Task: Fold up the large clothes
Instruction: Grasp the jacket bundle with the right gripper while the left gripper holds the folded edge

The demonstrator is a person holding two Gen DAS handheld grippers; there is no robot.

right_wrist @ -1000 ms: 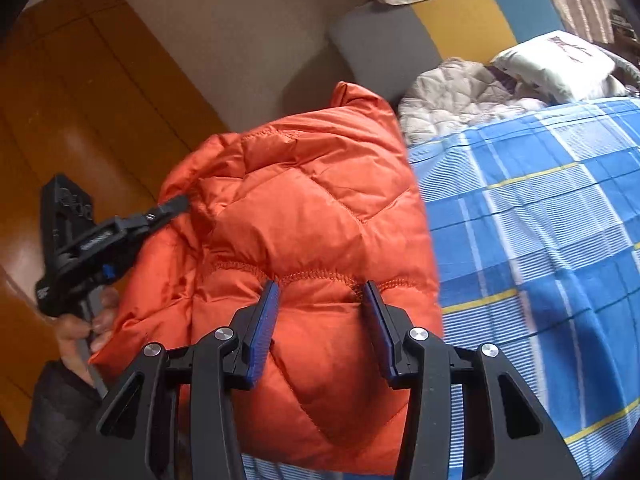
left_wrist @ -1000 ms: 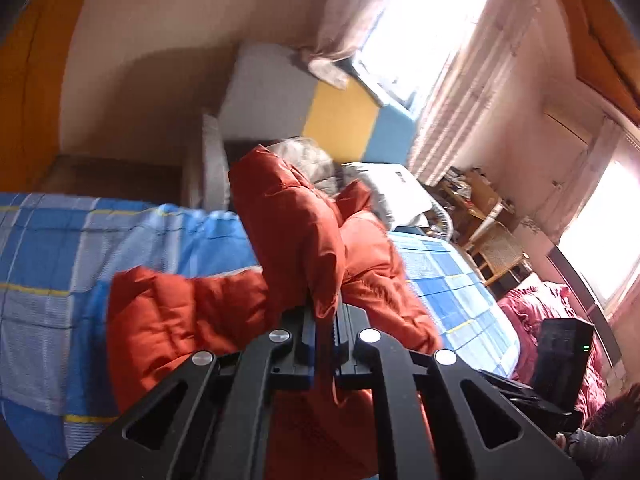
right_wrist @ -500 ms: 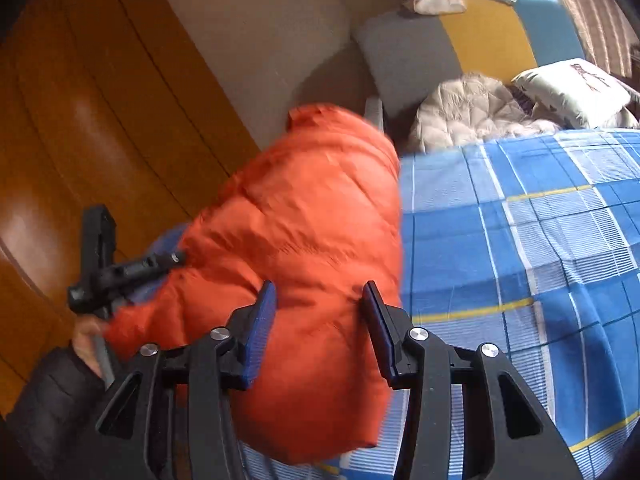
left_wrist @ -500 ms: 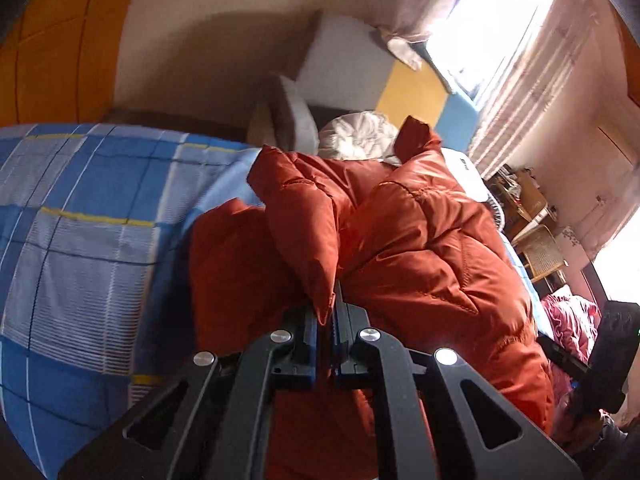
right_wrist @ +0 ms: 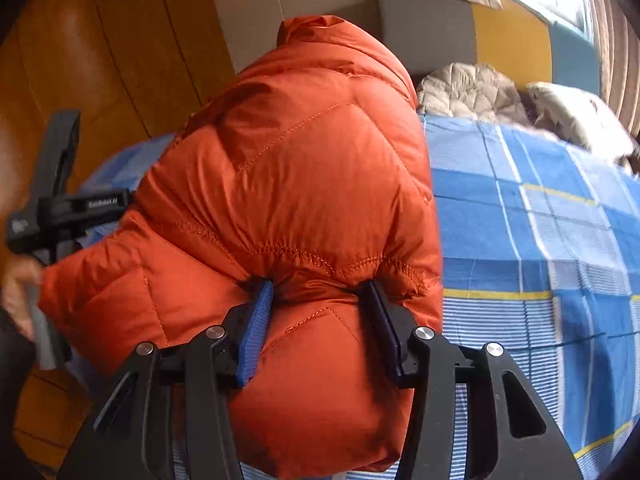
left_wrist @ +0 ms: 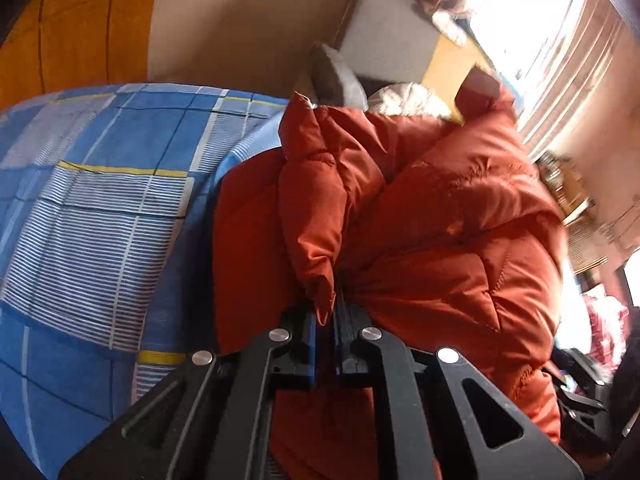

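Observation:
An orange quilted down jacket (left_wrist: 432, 216) is bunched up over the blue plaid bed (left_wrist: 100, 208). My left gripper (left_wrist: 327, 320) is shut on a thin fold of the jacket's edge. My right gripper (right_wrist: 318, 300) holds a thick puffy part of the jacket (right_wrist: 304, 184) between its blue pads (right_wrist: 256, 332), which press into the fabric on both sides. The left gripper also shows at the left of the right wrist view (right_wrist: 64, 208), at the jacket's far side. The jacket's underside is hidden.
The blue plaid bedspread (right_wrist: 540, 240) spreads to the right. A beige quilted garment (right_wrist: 468, 92) and a white pillow (right_wrist: 580, 116) lie at the bed's head. A wooden wardrobe (right_wrist: 100, 52) stands left. A grey, yellow and blue headboard (right_wrist: 508, 40) stands under the window.
Both grippers have swung the jacket leftward over the bed, toward the wardrobe side. The jacket now bulks higher between them. Both grips have held throughout.

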